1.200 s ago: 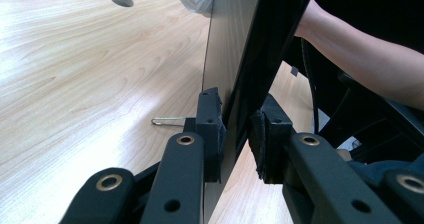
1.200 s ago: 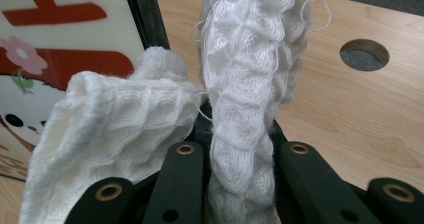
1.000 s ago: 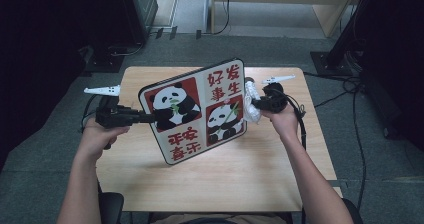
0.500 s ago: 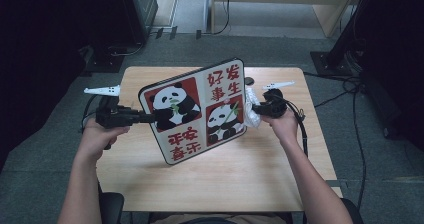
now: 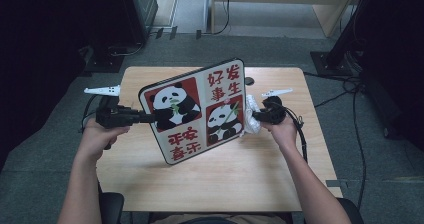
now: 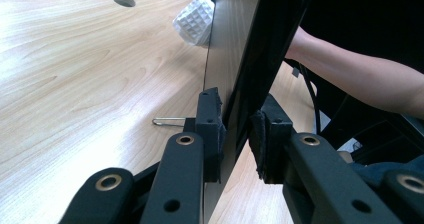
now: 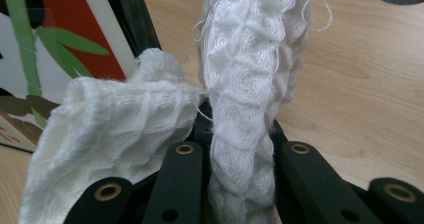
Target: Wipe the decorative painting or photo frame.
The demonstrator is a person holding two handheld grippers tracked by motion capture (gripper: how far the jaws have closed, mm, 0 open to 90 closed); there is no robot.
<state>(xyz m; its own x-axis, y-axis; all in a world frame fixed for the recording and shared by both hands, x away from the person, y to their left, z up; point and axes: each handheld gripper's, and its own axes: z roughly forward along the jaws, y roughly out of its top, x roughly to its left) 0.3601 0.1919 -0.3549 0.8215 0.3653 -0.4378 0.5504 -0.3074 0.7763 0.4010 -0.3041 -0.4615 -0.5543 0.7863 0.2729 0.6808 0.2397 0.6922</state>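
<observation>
A: What is the biggest thing around the work?

B: The wooden table point(image 5: 225, 179). It has 1 round cable hole point(image 5: 248, 80) near its far edge, beside the top corner of the board. On the grey floor behind the table stand dark equipment and cables.

A: And where is the board?

B: The panda board point(image 5: 197, 109) is held above the table, tilted, with its picture side to the camera. It shows 2 pandas and red squares with white signs. It stands between the 2 hands and covers the middle of the table.

A: Who holds it?

B: The left gripper point(image 5: 131, 116) is clamped on its left edge; in the left gripper view both pads point(image 6: 210, 129) press the thin board from the 2 sides.

A: The right one?

B: The right gripper point(image 5: 257, 117) has its jaws closed on a white cloth point(image 7: 245, 84), which is just at the board's right edge.

A: Anything smaller?

B: A small metal clip point(image 6: 167, 121) lies on the table, past the left jaws.
</observation>
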